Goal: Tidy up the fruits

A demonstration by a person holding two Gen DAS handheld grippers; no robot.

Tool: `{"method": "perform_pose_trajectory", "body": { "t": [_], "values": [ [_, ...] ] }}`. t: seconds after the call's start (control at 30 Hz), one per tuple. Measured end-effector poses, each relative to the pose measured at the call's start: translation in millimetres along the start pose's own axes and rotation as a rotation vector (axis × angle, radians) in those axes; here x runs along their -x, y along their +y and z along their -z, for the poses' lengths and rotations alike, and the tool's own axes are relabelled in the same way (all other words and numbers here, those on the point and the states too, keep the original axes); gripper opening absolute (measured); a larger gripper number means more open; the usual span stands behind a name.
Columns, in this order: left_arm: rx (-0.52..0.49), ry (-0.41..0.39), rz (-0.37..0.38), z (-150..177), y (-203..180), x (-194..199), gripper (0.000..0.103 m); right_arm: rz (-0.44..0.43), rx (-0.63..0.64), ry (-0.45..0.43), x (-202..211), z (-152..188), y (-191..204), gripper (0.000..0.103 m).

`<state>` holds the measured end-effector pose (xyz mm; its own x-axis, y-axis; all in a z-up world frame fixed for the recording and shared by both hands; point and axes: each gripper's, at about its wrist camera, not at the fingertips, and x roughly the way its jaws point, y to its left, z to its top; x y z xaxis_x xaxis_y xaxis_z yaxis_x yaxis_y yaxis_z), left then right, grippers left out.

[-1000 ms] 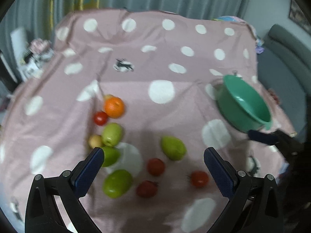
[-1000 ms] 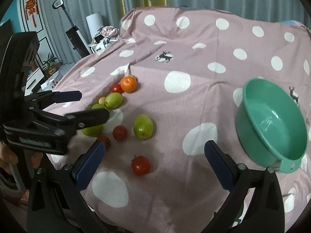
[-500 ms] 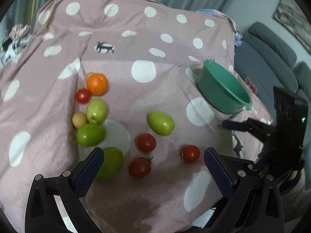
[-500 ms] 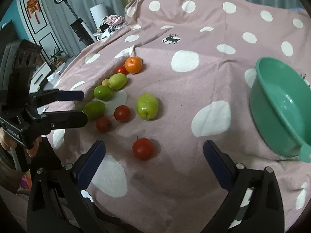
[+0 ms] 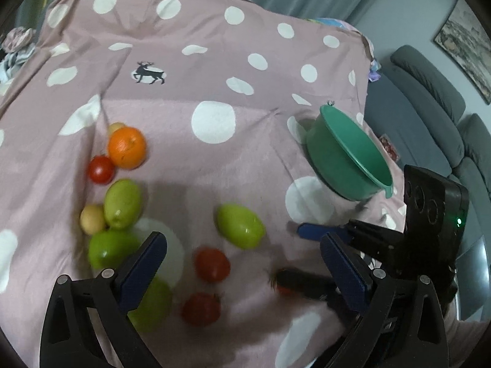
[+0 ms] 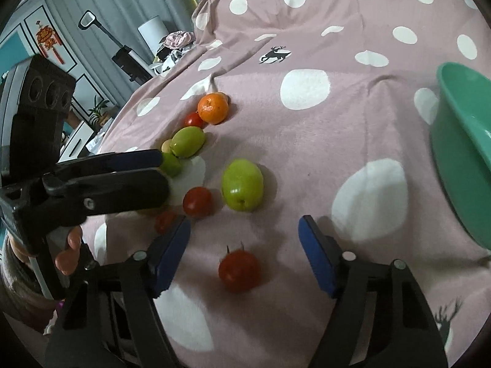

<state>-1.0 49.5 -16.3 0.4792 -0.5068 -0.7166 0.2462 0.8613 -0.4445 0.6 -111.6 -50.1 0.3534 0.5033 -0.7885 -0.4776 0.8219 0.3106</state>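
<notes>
The fruits lie scattered on a pink, white-dotted cloth [image 6: 322, 141] draped over what I take to be a table, and the green bowl [image 6: 460, 141] sits tilted at the cloth's right side, empty as far as its visible inside shows. The right tool [image 6: 244, 256] has just been narrowing its jaws, and they now stand half-spread on either side of a small red tomato [image 6: 239, 271], the pads not yet pressing it. The main risk is that one pad touches first and nudges the round tomato away across the soft cloth, or that the pads pinch a fold of fabric along with it. Too hard a squeeze could bruise or split the skin. The left tool [image 5: 242, 263] hangs with its jaws spread wide and empty above two more red tomatoes [image 5: 211, 263], close beside the right one, so the two could knock together while working the same patch. A green fruit [image 6: 242, 188] and an orange [image 6: 213, 109] lie further off and could roll if the cloth is tugged. The bowl, leaning as it does, might tip when fruit is dropped in.
</notes>
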Motion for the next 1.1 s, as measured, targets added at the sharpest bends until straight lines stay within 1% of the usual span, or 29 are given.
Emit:
{"method": "perform_pose_trajectory", "body": {
  "t": [0.1, 0.13, 0.2, 0.27, 0.33, 0.4, 0.47, 0.6, 0.63, 0.7, 0.9, 1.0, 1.1],
  "values": [
    [-0.002, 0.055, 0.002, -7.5, 1.3, -16.9, 0.082, 0.002, 0.007, 0.008, -8.6, -5.4, -0.4, 0.065],
    [0.0, 0.066, 0.002, -8.6, 1.6, -20.6, 0.079, -0.001, 0.008, 0.009, -10.8, -7.1, -1.8, 0.064],
    [-0.005, 0.093, -0.006, -11.7, 1.6, -28.9, 0.078, -0.006, 0.004, 0.017, -15.2, -10.2, -3.8, 0.06],
    [-0.017, 0.118, -0.016, -14.3, 1.4, -37.8, 0.074, -0.008, 0.006, 0.022, -18.7, -11.1, -4.1, 0.058],
    [-0.019, 0.144, -0.011, -15.7, 2.2, -44.6, 0.066, -0.005, 0.008, 0.031, -22.1, -12.4, -4.8, 0.053],
    [-0.015, 0.166, -0.012, -17.1, 4.2, -50.7, 0.063, -0.008, 0.013, 0.039, -25.1, -14.4, -5.1, 0.052],
    [-0.013, 0.175, -0.011, -17.5, 5.4, -54.3, 0.063, -0.006, 0.021, 0.043, -27.7, -15.9, -5.4, 0.05],
    [-0.006, 0.194, 0.0, -17.0, 7.0, -60.3, 0.048, -0.017, 0.032, 0.058, -33.4, -18.8, -5.2, 0.04],
    [0.005, 0.2, 0.015, -16.3, 8.6, -61.5, 0.045, -0.024, 0.038, 0.062, -35.0, -19.3, -4.4, 0.04],
    [0.013, 0.197, 0.014, -17.4, 9.4, -62.1, 0.045, -0.015, 0.047, 0.062, -37.3, -19.9, -3.0, 0.039],
    [0.017, 0.188, 0.008, -16.1, 6.1, -58.9, 0.044, -0.039, 0.018, 0.044, -34.9, -19.1, -4.6, 0.038],
    [0.007, 0.173, 0.011, -19.4, -3.2, -55.1, 0.044, -0.039, 0.019, 0.008, -23.4, -17.7, -3.6, 0.038],
    [-0.034, 0.145, 0.008, -25.2, -21.3, -47.4, 0.044, -0.03, 0.024, -0.039, -6.2, -17.2, -3.8, 0.038]
  ]
}}
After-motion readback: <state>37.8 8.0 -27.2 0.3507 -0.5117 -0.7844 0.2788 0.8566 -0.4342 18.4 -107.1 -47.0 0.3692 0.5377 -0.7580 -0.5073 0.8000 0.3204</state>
